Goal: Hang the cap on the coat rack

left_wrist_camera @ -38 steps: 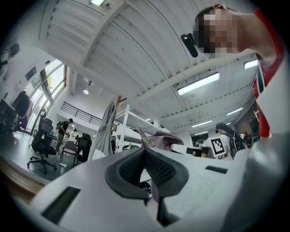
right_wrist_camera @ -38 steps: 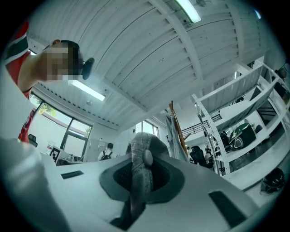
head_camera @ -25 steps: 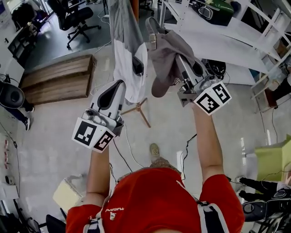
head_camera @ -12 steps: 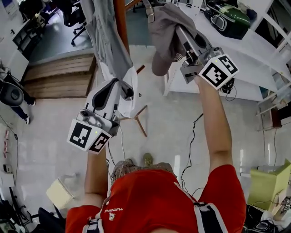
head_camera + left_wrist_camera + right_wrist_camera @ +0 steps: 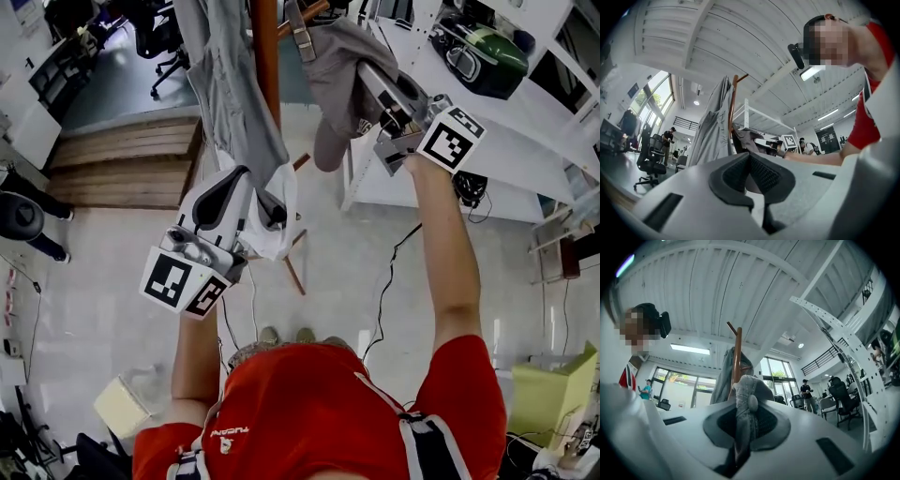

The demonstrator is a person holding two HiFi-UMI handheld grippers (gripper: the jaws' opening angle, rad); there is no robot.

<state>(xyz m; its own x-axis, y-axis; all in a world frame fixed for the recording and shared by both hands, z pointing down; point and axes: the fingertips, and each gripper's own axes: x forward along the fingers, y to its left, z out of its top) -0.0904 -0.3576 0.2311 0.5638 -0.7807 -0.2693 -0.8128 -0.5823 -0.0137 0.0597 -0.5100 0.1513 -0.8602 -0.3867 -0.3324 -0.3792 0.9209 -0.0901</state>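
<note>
A grey cap [image 5: 339, 77] hangs from my right gripper [image 5: 373, 82], which is shut on its fabric just right of the brown coat rack pole [image 5: 265, 66]. The cap's strap [image 5: 299, 33] lies close to a rack peg [image 5: 306, 13]. In the right gripper view, grey cloth [image 5: 743, 420] is pinched between the pads, with the pole [image 5: 737, 352] straight behind. A grey and white garment [image 5: 230, 94] hangs on the rack. My left gripper [image 5: 260, 199] is lower, beside that garment's hem. Its pads meet with nothing between them in the left gripper view [image 5: 750, 157].
White shelving [image 5: 497, 141] with a green and black case [image 5: 480, 52] stands to the right. A wooden platform [image 5: 122, 155] and an office chair [image 5: 155, 33] are at the left. The rack's legs [image 5: 294, 270] and cables lie on the floor below.
My right gripper has carried the cap up and closer to the top of the pole. The left gripper has stayed beside the hanging garment.
</note>
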